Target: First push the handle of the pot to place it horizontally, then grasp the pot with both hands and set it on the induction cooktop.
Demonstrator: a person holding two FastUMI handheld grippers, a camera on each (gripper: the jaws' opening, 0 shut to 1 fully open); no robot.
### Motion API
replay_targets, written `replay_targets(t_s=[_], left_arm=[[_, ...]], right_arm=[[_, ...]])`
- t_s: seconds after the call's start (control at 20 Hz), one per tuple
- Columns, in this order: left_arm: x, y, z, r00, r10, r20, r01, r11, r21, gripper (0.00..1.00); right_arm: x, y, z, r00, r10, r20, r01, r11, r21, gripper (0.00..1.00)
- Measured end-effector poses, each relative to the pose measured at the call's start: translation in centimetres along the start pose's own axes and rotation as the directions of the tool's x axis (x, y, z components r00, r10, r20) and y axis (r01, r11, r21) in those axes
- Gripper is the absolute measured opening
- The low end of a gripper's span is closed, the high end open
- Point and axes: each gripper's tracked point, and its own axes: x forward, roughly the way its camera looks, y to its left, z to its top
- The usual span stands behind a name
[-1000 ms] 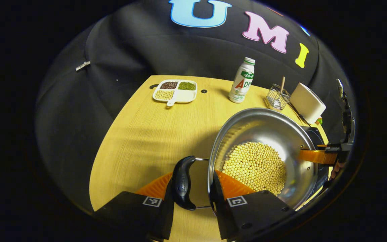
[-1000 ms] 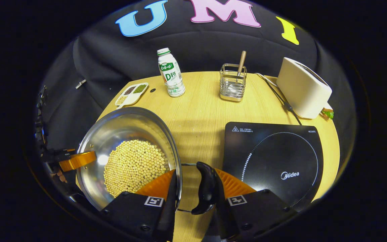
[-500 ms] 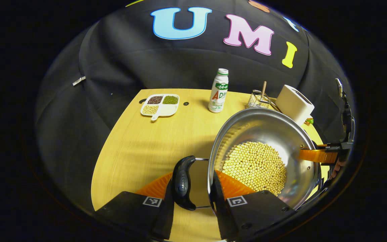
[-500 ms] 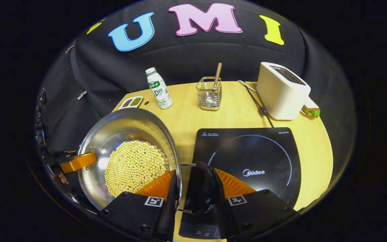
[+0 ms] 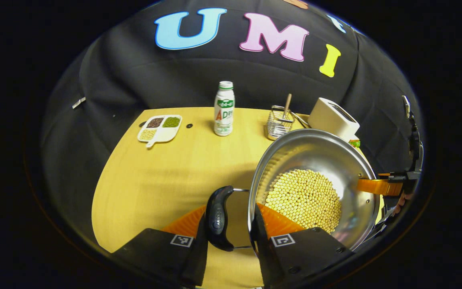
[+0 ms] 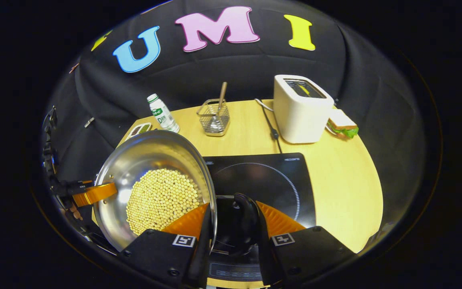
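A: What's the pot (image 5: pixel 315 160) look like?
B: Shiny steel, full of pale beans (image 5: pixel 304 198), black side handles. Left gripper (image 5: pixel 227 241) and right gripper (image 6: pixel 231 237) each clamp rim and handle, holding it partly over the induction cooktop (image 6: pixel 271 176).

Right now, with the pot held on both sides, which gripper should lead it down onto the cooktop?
Probably the right gripper: its handle already hangs over the induction cooktop. The left gripper holds the pot over bare table, so it should follow.
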Motion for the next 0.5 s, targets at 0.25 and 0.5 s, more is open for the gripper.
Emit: replay_targets(t_s=[0.25,0.5], left_arm=[[1.8,-5.1,0.7,0.999,-0.029,-0.015,0.03,0.999,0.026,0.55],[4.0,-9.4,0.9,0.998,-0.052,-0.037,0.053,0.998,0.034,0.55]], right_arm=[[-0.4,-5.3,0.2,1.0,-0.022,-0.004,0.022,0.999,0.026,0.54],[-0.1,-10.0,0.3,0.999,-0.045,-0.018,0.046,0.998,0.043,0.54]])
